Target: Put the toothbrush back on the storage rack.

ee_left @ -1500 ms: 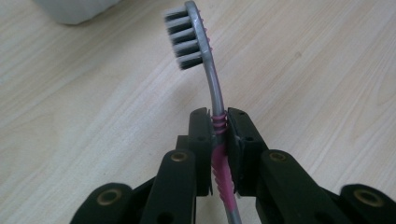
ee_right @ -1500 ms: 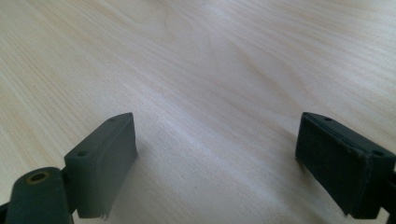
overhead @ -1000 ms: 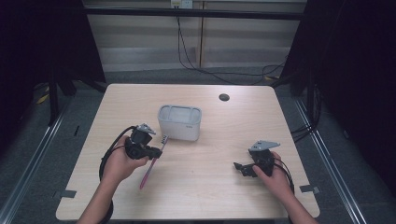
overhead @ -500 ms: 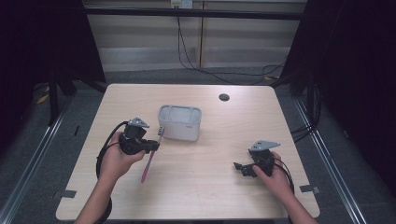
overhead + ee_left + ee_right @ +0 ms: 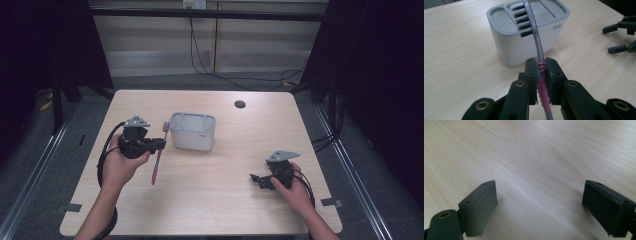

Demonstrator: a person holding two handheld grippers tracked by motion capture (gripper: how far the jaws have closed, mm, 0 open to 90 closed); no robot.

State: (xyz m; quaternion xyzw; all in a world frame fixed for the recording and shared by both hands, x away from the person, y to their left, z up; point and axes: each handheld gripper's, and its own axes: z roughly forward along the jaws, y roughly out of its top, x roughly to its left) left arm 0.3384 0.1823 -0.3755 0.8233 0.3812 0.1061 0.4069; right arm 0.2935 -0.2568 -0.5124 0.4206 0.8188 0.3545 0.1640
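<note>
Left claw: closed on the ribbed pink neck of a toothbrush, which is clamped between both pads.
Toothbrush: bristle head is held beyond the claw tips, pink handle hangs below the claw, clear of the desk.
Holder: white tub with grey slotted lid, seen just past the left claw.
Right claw: jaws are spread wide, with bare desk between them, well apart from the left claw.

Materials and finishes being shown

A pale, matt wood-grain table is being seen; a smooth white plastic holder with grey lid; a glossy pink-and-grey plastic toothbrush; matt black plastic jaws.
</note>
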